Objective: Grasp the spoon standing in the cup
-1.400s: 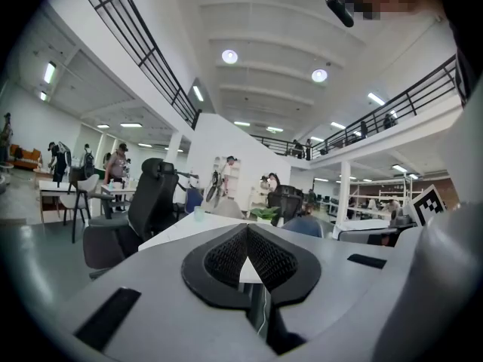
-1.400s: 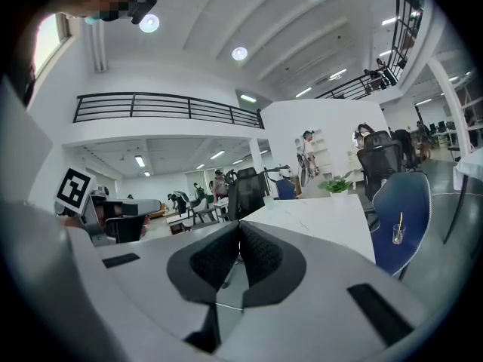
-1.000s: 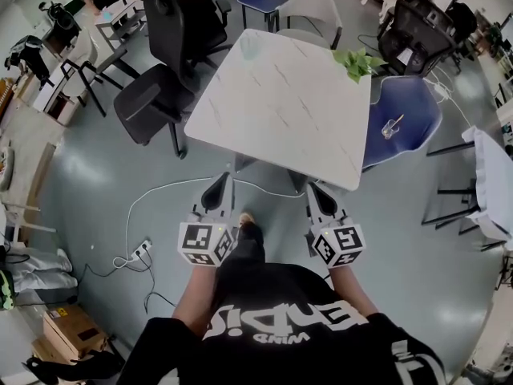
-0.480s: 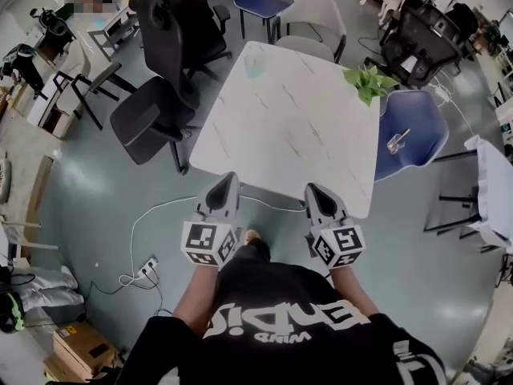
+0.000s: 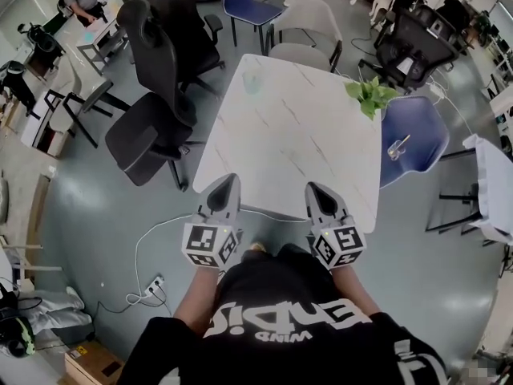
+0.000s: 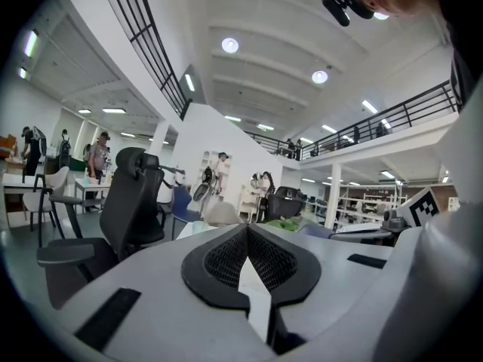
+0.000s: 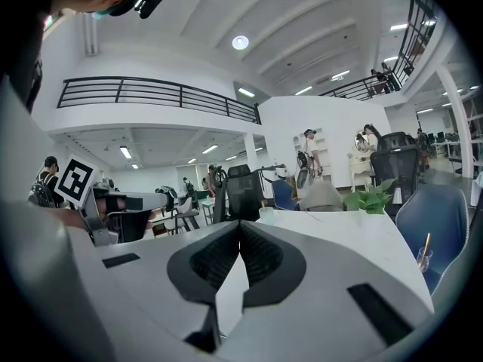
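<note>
A pale green cup (image 5: 253, 80) stands near the far left corner of the white marble table (image 5: 296, 135). In the right gripper view the cup (image 7: 266, 215) shows a thin handle rising from it. Both grippers are held level at the table's near edge, far from the cup. My left gripper (image 5: 227, 184) is shut and empty, its pads meeting at the tip (image 6: 247, 228). My right gripper (image 5: 315, 189) is shut on nothing too (image 7: 240, 225).
A potted plant (image 5: 370, 95) sits at the table's far right. A blue chair (image 5: 413, 131) to the right carries a clear glass (image 5: 394, 148) with a stick in it. Black office chairs (image 5: 152, 127) stand left, and a cable and power strip (image 5: 156, 283) lie on the floor.
The person has walked towards the table with both grippers. Their tips, short of the table edge a second ago, now reach over its near edge. Both jaws stay shut.
</note>
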